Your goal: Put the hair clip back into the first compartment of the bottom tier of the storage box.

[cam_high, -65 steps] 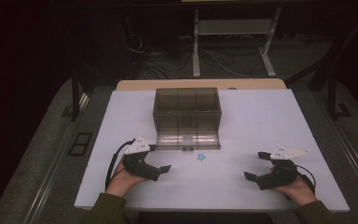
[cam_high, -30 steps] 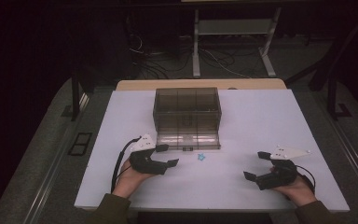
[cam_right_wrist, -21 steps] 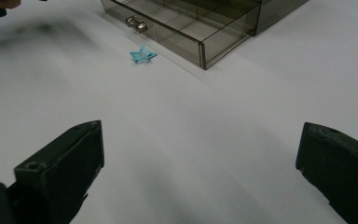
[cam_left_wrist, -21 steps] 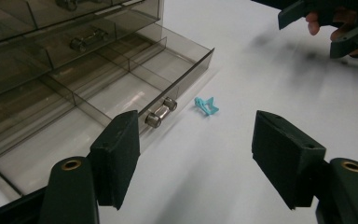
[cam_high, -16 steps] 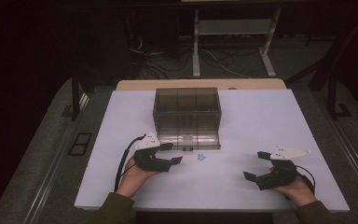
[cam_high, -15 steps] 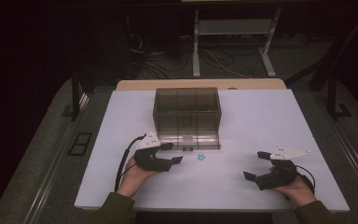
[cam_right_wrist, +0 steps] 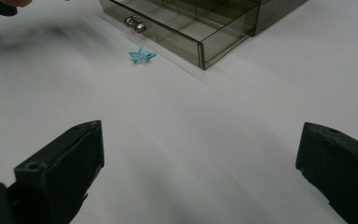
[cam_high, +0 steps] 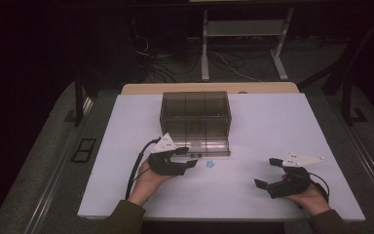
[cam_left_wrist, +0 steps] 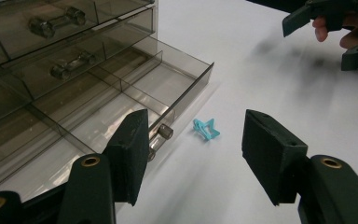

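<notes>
Blue star clip [cam_left_wrist: 205, 129] unmoved, left gripper [cam_high: 188, 157] wide — now seemingly nearer it, right gripper [cam_high: 269, 172] wide, unchanged

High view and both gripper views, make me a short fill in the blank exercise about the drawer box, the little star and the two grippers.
1. The bottom drawer of the smoky drawer box is pulled ____.
2. The small star on the white table is ____ in colour.
3. The left gripper is ____, with the star ahead of it.
4. The right gripper holds ____.

Missing words: open; blue; open; nothing
</notes>
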### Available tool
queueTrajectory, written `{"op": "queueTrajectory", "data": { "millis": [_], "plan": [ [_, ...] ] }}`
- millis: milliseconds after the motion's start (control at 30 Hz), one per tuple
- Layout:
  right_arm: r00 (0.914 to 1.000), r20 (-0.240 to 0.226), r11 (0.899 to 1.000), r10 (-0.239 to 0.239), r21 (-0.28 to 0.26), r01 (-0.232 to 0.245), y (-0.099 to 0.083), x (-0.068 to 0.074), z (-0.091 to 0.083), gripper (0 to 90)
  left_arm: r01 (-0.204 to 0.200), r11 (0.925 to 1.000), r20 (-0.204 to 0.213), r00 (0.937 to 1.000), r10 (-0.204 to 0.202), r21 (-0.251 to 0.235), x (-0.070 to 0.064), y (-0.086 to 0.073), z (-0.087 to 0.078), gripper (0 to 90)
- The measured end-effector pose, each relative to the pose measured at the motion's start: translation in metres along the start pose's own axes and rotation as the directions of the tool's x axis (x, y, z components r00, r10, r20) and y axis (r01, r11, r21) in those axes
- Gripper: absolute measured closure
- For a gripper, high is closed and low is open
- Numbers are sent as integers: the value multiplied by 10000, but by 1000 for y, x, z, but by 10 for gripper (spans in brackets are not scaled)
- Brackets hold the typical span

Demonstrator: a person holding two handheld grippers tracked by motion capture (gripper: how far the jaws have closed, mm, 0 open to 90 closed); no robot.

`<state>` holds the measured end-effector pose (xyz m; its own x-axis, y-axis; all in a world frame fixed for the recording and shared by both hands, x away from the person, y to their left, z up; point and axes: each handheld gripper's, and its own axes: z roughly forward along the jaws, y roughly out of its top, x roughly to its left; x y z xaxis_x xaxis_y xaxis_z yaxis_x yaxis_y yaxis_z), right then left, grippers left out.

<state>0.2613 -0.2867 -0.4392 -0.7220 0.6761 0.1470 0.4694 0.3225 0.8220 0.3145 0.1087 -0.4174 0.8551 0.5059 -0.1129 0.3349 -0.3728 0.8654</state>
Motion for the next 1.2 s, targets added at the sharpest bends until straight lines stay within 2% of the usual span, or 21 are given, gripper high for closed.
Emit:
{"op": "queueTrajectory", "data": {
  "millis": [333,667,1200],
  "plan": [
    [10000,43,10000,-11,-28,11,0,0,0,4,-87,9999,133,9999,88,-66,-2,6,10,467],
    [10000,48,10000,-24,-45,25,0,0,0,4,-203,9998,270,9994,200,79,-4,12,25,549],
    [10000,44,10000,1,-98,-1,0,0,-1,4,-231,9966,493,9986,193,794,-6,11,55,636]
  ]
}}
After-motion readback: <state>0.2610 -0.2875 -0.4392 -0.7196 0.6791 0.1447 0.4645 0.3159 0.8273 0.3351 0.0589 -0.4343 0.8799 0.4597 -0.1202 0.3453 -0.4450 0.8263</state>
